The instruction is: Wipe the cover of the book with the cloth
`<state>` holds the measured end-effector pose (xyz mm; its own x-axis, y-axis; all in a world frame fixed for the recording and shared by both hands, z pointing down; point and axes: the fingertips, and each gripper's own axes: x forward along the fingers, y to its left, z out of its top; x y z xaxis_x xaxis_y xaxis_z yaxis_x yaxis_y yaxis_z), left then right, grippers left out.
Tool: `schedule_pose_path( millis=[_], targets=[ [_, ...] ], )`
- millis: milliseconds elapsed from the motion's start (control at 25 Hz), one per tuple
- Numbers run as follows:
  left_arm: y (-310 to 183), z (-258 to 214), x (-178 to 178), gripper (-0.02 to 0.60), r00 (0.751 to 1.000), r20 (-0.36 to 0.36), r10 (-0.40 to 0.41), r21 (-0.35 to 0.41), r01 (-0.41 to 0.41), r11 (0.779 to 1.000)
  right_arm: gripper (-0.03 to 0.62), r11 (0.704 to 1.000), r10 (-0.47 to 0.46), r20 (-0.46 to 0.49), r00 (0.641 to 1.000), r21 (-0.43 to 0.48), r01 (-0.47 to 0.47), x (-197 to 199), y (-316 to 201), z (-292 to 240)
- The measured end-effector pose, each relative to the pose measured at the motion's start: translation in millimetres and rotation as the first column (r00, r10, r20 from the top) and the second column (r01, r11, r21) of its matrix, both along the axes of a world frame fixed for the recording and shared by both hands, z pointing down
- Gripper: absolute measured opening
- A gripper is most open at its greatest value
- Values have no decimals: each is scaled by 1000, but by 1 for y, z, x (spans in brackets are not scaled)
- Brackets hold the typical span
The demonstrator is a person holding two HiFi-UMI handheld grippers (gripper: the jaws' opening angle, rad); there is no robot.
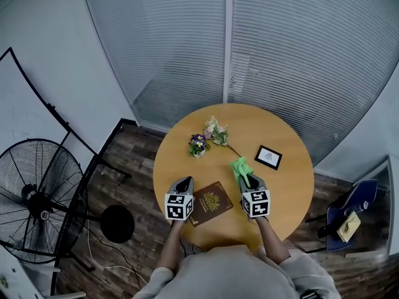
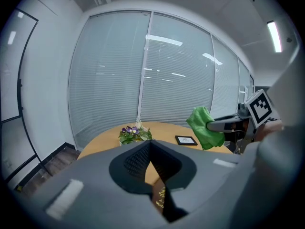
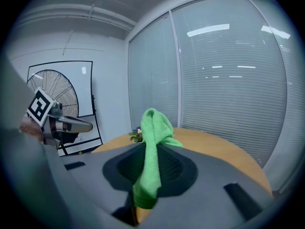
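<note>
Black standing fan (image 1: 37, 198) on the floor, well left of the book, not involved.

Left gripper (image 1: 184, 183): jaws pressed together and empty. Its own view shows the tips meeting with nothing between them and the book's gold print below. It sits at the book's left edge. Can't tell if it touches the cover. Probably parked there to pin the book so it won't slide under the wipe.

Dark red hardcover book with a gold emblem (image 1: 212, 203): lies flat and closed on the round light wooden counter (image 1: 287, 192), near the person's edge, skewed a bit, between the two grippers. The cover faces up, so it is ready for wiping.

Small purple and white flowers (image 1: 198, 144): beyond the book on the counter, apart from it, out of the wipe path.

Right gripper (image 1: 249, 180): at the book's right side, jaws pinching a bright green soft cloth (image 1: 239, 166). The cloth bunches past the tips and hangs a tail through the jaws. It is up off the cover, just right of the book, so the wipe is likely not started. Gripped mid-fold so loose fabric can be dragged flat.

Small black-framed picture (image 1: 269, 157): right of and beyond the book, flat on the counter, clear of it.

Blue chair (image 1: 349, 213): far right of the book, off the counter.
</note>
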<state>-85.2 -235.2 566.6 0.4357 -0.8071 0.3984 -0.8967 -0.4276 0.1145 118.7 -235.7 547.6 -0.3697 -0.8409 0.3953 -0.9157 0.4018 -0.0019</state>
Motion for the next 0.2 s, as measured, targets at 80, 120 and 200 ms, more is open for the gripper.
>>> schedule_pose_path(
  millis=[80, 120, 200],
  targets=[
    [1, 0, 1, 6, 1000, 4, 6, -1, -6, 1000, 71, 1000, 0, -2, 1000, -3, 0, -1, 0, 2],
    [2, 1, 2, 6, 1000, 7, 9, -1, -9, 1000, 71, 1000, 0, -2, 1000, -4, 0, -1, 0, 3],
    [2, 2, 2, 6, 1000, 10, 12, -3, -12, 1000, 71, 1000, 0, -4, 1000, -5, 0, -2, -1, 4]
  ],
)
